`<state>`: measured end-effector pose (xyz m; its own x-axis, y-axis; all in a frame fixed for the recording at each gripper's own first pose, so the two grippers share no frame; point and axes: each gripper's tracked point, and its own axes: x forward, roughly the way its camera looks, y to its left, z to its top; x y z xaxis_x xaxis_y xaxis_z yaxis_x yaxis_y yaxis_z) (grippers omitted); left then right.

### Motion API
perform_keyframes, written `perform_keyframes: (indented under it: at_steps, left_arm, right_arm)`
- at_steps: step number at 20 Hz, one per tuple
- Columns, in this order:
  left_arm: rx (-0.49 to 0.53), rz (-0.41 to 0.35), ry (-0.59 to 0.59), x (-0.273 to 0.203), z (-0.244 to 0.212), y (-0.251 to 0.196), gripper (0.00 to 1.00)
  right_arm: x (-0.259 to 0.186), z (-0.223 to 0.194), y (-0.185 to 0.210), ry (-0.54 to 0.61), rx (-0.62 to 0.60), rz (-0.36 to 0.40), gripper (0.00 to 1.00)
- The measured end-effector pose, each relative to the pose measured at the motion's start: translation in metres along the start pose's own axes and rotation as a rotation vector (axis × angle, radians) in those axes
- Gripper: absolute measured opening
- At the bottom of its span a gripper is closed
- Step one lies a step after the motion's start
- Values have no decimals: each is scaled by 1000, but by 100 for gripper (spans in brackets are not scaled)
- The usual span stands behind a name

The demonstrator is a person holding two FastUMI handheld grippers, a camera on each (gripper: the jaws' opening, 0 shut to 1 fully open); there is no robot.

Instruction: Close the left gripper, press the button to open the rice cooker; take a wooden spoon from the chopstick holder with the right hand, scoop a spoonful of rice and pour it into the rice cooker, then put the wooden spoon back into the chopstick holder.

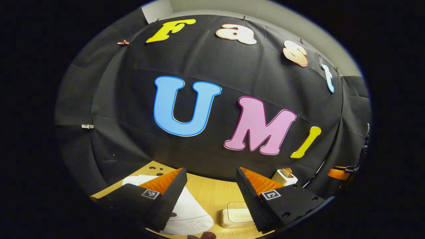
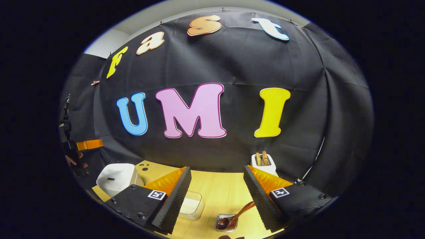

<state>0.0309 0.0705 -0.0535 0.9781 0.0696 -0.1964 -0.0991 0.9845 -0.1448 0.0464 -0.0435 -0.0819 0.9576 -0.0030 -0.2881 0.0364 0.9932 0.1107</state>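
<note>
My left gripper [image 1: 211, 196] stands wide above the shut rice cooker [image 1: 189, 212]; my right gripper [image 2: 217, 196], also wide and empty, is nearer the wooden spoon [image 2: 236, 216], handle angled up-right in its holder [image 2: 226, 223].

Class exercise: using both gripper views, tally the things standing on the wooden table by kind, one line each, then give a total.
Rice cooker: 1
Clear container of rice: 1
Small holder with wooden spoon: 1 holder, 1 spoon
Toaster: 1
Total: 5
</note>
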Motion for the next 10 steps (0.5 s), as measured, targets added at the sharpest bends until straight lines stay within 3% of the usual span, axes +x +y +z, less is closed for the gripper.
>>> perform_keyframes:
  at_steps: [10]
  left_arm:
    - [39, -49, -8, -5, 3, -17, 95]
  right_arm:
    - [3, 1, 5, -2, 9, 2, 98]
